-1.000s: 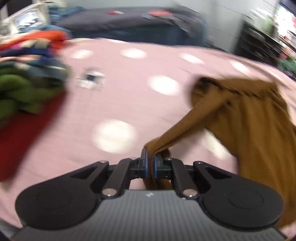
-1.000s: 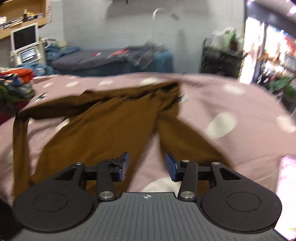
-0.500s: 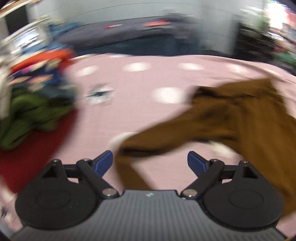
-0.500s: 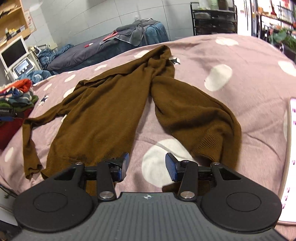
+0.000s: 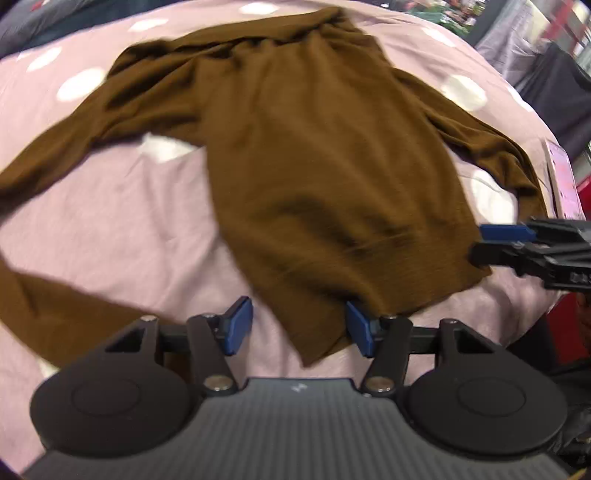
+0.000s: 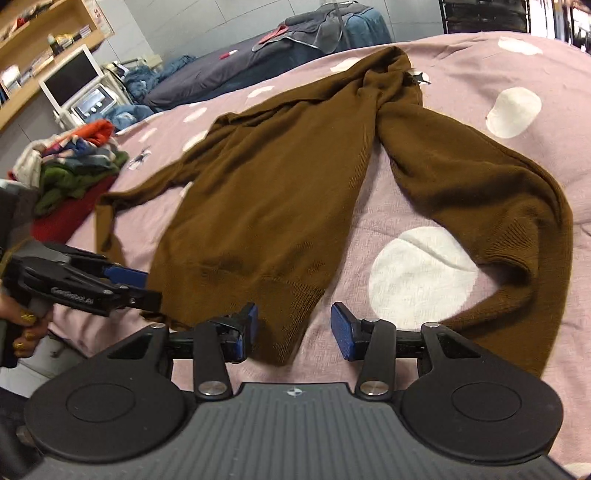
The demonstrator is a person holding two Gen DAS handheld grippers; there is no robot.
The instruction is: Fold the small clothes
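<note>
Sweater [image 6: 280, 184] lies spread on the pink spotted bedcover [image 6: 424, 280], hem nearest, both sleeves out to the sides. Left gripper [image 5: 299, 330] straddles the hem's left corner, jaws closing but pads not yet pressing the knit. Right gripper [image 6: 293, 330] does the same at the right corner – jaws closing, cloth between them, nothing pinched yet. Step in hand, I judge: taking both hem corners (to carry the hem toward the collar). Next – clamp firmly, then lift together.

1. Bed [image 6: 480, 62], pink cover, white dots.
2. Second bed [image 6: 229, 70] behind, dark cover.
3. Grey tiled wall [image 6: 207, 22]; wooden shelf [image 6: 44, 33] at left.
4. White monitor [image 6: 70, 79] below the shelf.
</note>
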